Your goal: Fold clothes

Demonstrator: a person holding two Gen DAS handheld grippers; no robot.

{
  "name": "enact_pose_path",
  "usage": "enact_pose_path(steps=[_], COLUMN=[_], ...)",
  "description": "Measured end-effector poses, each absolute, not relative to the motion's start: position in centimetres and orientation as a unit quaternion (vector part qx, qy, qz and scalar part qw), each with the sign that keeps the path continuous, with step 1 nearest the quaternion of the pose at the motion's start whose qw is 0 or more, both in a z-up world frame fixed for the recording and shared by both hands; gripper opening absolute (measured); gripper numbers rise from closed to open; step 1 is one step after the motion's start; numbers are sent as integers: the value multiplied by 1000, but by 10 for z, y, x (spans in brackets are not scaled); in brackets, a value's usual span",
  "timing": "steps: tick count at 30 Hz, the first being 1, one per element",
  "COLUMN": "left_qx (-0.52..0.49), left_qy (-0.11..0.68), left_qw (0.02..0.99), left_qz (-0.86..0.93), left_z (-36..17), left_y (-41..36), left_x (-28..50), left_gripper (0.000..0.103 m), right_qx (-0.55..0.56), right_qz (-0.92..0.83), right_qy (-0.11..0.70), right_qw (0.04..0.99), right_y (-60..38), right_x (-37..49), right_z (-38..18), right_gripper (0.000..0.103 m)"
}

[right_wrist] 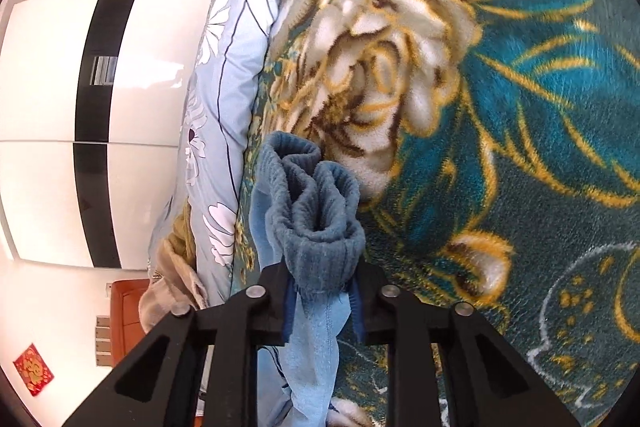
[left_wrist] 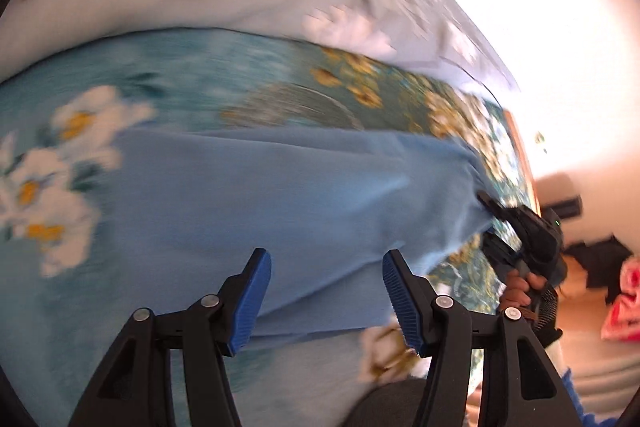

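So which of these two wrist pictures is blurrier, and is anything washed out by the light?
Left wrist view: heavy motion smear across the floral blanket and the light blue garment, while the open left gripper stays sharp; the wall at upper right is blown out white. Right wrist view: much crisper, the ribbed cuff clamped in the right gripper shows clear texture; fisheye bends the wardrobe.

Motion blur smears the floral blanket (left_wrist: 80, 155) at the frame's left, and the bunched blue cloth (right_wrist: 316, 219) hides the right gripper's (right_wrist: 320, 291) fingertips.
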State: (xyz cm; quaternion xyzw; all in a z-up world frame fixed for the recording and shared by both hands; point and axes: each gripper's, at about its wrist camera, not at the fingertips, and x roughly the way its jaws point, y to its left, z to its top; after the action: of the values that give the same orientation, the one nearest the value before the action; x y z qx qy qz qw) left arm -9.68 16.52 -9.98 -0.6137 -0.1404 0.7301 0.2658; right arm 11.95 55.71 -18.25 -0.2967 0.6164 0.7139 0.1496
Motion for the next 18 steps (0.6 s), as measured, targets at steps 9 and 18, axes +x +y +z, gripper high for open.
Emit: enact_pose_path(steps=[9,18], left_qx=[-574,-531], left_qy=[-276,-349], left_qw=[165,151], left_qz=[754,757], left_z=[-93,-77], left_y=[35,-22], left_x=[-82,-67], left_gripper=[62,63], right_qx=[-337,-420], right_qz=[811,869], right_qy=[459,259], right_qw=[133,26], right_y=[500,359], right_x=[68,-14], right_z=[-81,-24], right_gripper=[20,20])
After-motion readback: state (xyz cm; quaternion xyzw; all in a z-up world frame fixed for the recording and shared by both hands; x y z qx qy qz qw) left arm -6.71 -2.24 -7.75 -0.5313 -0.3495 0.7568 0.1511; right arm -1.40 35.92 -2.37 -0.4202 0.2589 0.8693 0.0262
